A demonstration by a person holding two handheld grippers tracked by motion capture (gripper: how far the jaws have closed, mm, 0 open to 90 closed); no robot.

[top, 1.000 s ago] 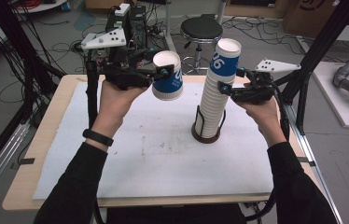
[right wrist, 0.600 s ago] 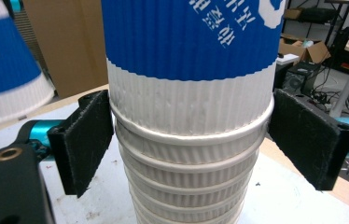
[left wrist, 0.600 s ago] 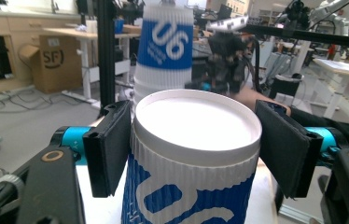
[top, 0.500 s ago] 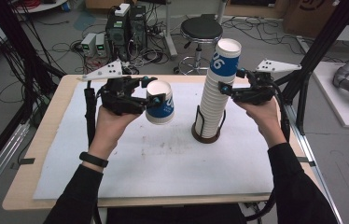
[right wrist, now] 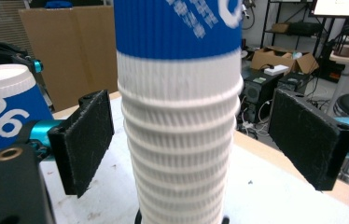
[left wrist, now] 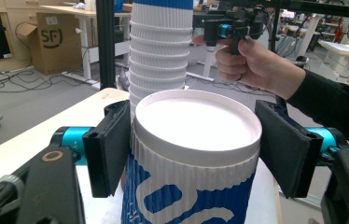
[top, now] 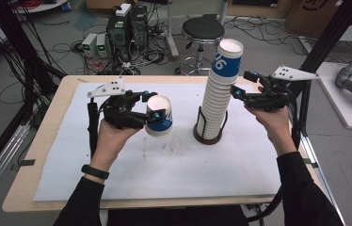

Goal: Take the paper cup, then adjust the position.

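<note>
one cup (top: 159,116) clamped in left gripper (top: 151,113), now lower vs before, right gripper (top: 238,90) wide around stack (top: 217,94)

High view: above table's near edge, facing forward-down. Gripper views: close, level, facing each other from nine and three o'clock, sharing cup stack (top: 217,94) at centre.

- The left hand-held gripper (top: 154,116) has come down from above the far edge of the worktop (top: 52,155) towards 6 o'clock.
- The single cup (top: 159,116) clamped in it now hangs low over the white mat (top: 174,160), at 9 o'clock of the cup stack (top: 217,89).
</note>
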